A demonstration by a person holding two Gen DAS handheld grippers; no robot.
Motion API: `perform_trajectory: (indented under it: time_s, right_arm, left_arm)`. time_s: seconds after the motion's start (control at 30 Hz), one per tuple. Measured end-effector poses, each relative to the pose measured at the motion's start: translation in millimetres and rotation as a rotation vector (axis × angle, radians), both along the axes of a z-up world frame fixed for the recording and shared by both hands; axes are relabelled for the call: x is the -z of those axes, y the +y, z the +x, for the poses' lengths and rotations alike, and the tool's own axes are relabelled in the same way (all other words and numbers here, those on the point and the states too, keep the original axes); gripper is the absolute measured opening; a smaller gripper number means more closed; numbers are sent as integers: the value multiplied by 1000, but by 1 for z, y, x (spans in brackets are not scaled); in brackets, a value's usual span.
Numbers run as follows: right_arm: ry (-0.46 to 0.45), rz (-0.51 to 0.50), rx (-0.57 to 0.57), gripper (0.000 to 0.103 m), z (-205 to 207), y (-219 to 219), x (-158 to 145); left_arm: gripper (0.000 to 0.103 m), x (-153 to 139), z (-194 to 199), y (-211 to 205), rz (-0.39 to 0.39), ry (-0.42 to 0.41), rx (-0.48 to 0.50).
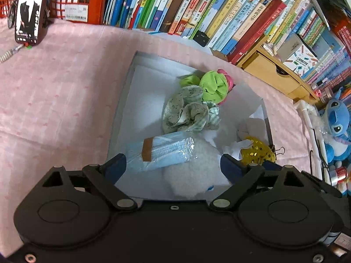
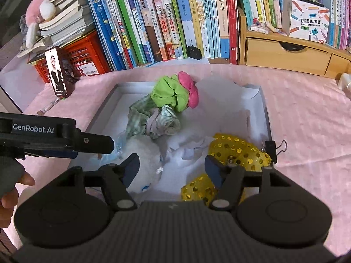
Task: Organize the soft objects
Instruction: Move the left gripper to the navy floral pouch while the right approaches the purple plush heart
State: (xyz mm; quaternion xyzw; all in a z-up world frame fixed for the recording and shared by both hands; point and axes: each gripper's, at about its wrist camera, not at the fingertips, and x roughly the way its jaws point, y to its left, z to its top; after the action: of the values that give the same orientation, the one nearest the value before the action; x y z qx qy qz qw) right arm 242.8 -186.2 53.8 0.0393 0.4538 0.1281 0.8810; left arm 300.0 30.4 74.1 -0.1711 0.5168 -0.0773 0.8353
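An open white box (image 1: 122, 109) (image 2: 103, 109) lies on the pink tablecloth. It holds a lime-green scrunchie (image 1: 212, 85) (image 2: 169, 94) with a pink one beside it, crumpled green patterned cloth (image 1: 186, 111) (image 2: 153, 120), a plastic-wrapped pack of blue face masks (image 1: 166, 151), a white fluffy toy (image 1: 190, 175) (image 2: 144, 153) and a yellow sequinned piece (image 1: 258, 151) (image 2: 239, 151). My left gripper (image 1: 172, 164) hovers open above the mask pack and fluffy toy, gripping nothing. My right gripper (image 2: 172, 165) hangs open over the box's near end, between the fluffy toy and the sequins.
Books line the back, beside a red crate (image 2: 87, 59) and a wooden drawer unit (image 2: 285, 54). A phone on a stand (image 2: 58, 72) is left of the box. A binder clip (image 2: 272, 149) grips the box's right rim. A blue plush (image 1: 337, 118) sits far right. A hand (image 2: 8, 192) holds the left gripper.
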Motion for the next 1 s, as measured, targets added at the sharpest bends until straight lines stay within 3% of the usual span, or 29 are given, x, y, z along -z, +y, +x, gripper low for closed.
perform_trajectory:
  time_s: [0.43,0.7,1.0]
  right_arm:
    - [-130,-23,-94,85,-48,16,-25]
    - [-257,-66,-174,86,-94,32,-40]
    - [-408,-153,-265,87,-145,53,-46]
  left_arm:
    - [92,-30,-65,14,69,-201,85]
    - [93,-40,-126,41,49,-315,110]
    - [96,-41,-199,65,121,-481,101]
